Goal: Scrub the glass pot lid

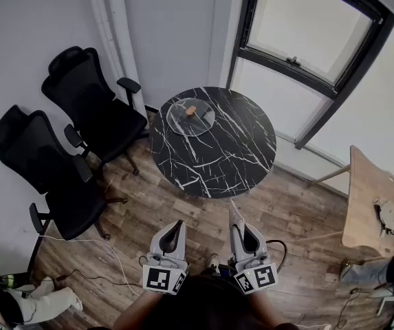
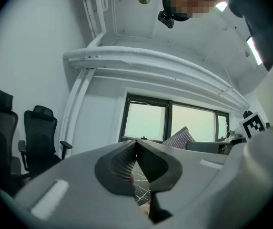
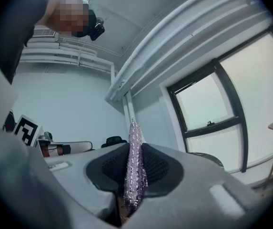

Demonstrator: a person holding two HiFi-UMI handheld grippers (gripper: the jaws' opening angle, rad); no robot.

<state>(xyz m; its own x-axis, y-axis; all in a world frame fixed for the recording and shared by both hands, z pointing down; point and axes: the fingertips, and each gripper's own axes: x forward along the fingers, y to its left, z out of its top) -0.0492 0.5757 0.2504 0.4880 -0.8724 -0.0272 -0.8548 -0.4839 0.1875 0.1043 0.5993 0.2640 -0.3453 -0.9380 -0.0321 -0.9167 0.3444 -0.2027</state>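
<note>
The glass pot lid (image 1: 190, 116), round with an orange-brown knob, lies on the far left part of a round black marble table (image 1: 231, 157). My left gripper (image 1: 177, 225) is held low near my body, well short of the table, its jaws shut with nothing between them (image 2: 136, 142). Beside it, my right gripper (image 1: 241, 227) is shut on a thin sparkly scrubbing cloth (image 3: 135, 168), which sticks up past the jaws (image 1: 236, 215). Both grippers point up and forward.
Two black office chairs (image 1: 90, 105) (image 1: 42, 167) stand left of the table. A wooden side table (image 1: 372, 198) with small items is at the right by large windows (image 1: 320, 33). Cables (image 1: 93, 277) run over the wood floor. A person's legs (image 1: 25, 301) show bottom left.
</note>
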